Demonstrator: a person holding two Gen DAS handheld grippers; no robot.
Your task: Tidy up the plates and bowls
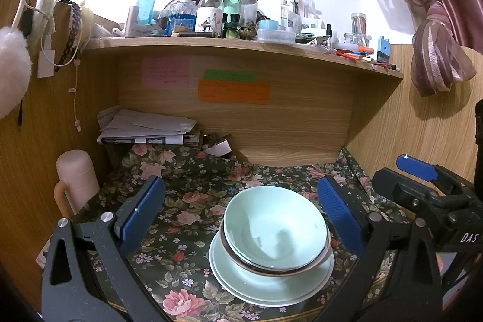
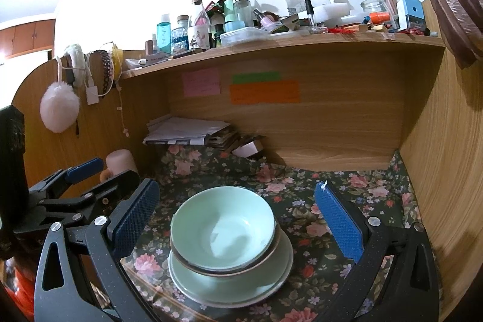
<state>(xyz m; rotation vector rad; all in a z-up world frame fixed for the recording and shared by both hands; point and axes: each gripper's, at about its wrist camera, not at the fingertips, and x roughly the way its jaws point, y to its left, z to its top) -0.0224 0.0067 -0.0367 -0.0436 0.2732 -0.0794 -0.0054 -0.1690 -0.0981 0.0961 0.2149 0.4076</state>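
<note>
A pale green bowl [image 1: 276, 231] [image 2: 223, 225] rests inside a dark-rimmed bowl [image 1: 241, 260] [image 2: 193, 264], and both stand on stacked pale green plates [image 1: 265, 288] [image 2: 229, 290] on the floral cloth. My left gripper [image 1: 241, 210] is open, its blue pads wide apart on either side of the stack and above it. My right gripper [image 2: 238, 216] is open too, also straddling the stack with nothing held. In the left wrist view the right gripper [image 1: 422, 180] shows at the right edge; in the right wrist view the left gripper [image 2: 78, 180] shows at the left.
The floral cloth [image 1: 187, 171] covers a desk inside a wooden alcove. A pile of papers [image 1: 145, 129] lies at the back left, a pink cylinder [image 1: 78, 174] stands at the left wall. The shelf [image 1: 241, 46] above is crowded with bottles and jars. A curtain [image 1: 434, 50] hangs right.
</note>
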